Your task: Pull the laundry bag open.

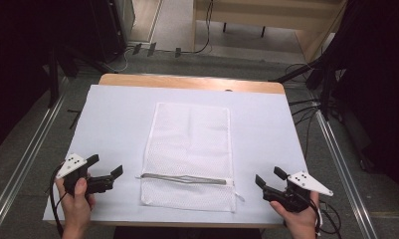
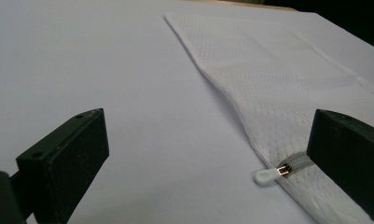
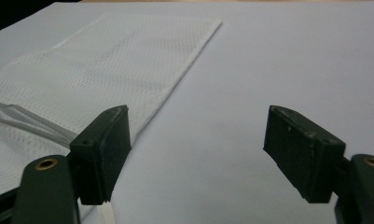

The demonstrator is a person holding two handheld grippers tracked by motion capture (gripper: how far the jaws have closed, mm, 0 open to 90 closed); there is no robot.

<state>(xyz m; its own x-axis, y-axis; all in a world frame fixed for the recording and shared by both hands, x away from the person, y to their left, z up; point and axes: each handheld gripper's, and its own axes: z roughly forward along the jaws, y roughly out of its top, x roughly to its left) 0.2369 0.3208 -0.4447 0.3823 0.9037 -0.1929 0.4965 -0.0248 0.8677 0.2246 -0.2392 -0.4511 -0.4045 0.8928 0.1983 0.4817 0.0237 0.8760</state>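
Observation:
A white mesh bag (image 1: 189,139) lies flat in the middle of the white-covered table (image 1: 117,114), with a grey zipper (image 1: 187,178) running across it near the front end. In the left gripper view the bag (image 2: 278,79) lies to the right, and the zipper's white pull tab (image 2: 267,176) sits at its near edge, just left of the right jaw. My left gripper (image 1: 105,168) (image 2: 205,158) is open and empty, left of the bag. My right gripper (image 1: 269,176) (image 3: 201,149) is open and empty, right of the bag (image 3: 114,60).
The table's wooden far edge (image 1: 187,81) shows beyond the white cover. Metal floor rails (image 1: 33,149) run along both sides. Black stands and cables (image 1: 311,107) crowd the floor at the right and back. Bare cover lies on either side of the bag.

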